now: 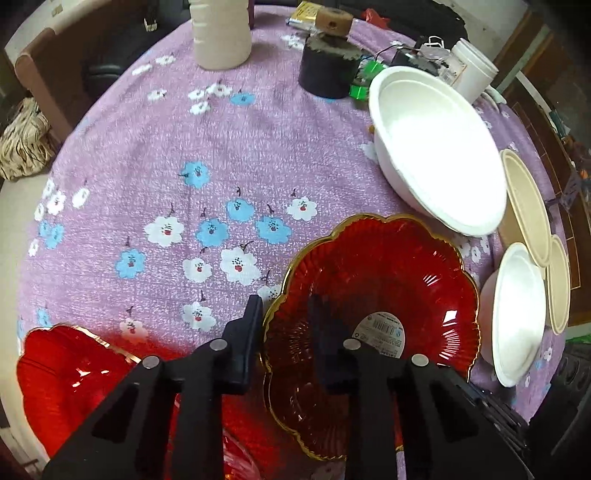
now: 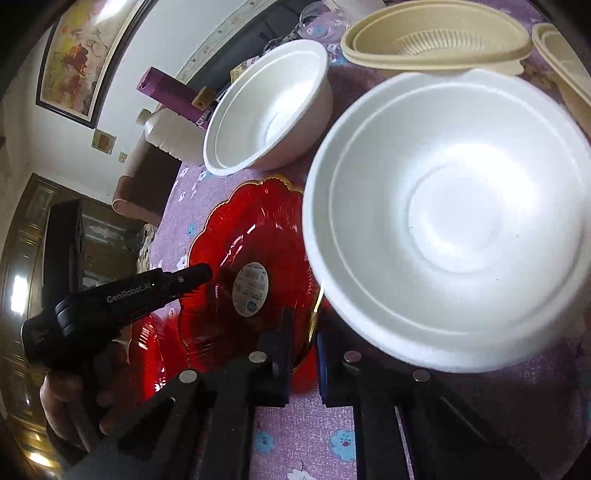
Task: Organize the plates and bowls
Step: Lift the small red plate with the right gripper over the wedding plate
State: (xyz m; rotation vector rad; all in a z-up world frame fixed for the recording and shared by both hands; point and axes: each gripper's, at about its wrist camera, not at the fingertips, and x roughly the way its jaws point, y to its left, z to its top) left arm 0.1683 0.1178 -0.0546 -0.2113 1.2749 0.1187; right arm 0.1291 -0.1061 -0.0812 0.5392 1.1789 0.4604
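Observation:
A red, gold-rimmed scalloped plate [image 1: 369, 280] with a sticker lies on the purple flowered cloth. My left gripper [image 1: 284, 314] is shut on its left rim, one finger outside and the other showing dark through the plate. In the right wrist view, my right gripper [image 2: 304, 332] is shut on the near gold edge of the same red plate [image 2: 251, 236]. A hand holds the left gripper [image 2: 195, 275] at the plate's far rim. A second red plate [image 1: 74, 376] lies at the lower left. White bowls [image 1: 436, 147] [image 1: 517, 314] and beige bowls [image 1: 524, 206] stand to the right.
A white ribbed bottle [image 1: 221, 33], a dark cylinder [image 1: 328, 70] and a white jar [image 1: 472, 70] stand at the back of the cloth [image 1: 147, 147]. In the right wrist view a white bowl [image 2: 461, 221] sits close beside my fingers, with beige bowls [image 2: 436, 40] behind it.

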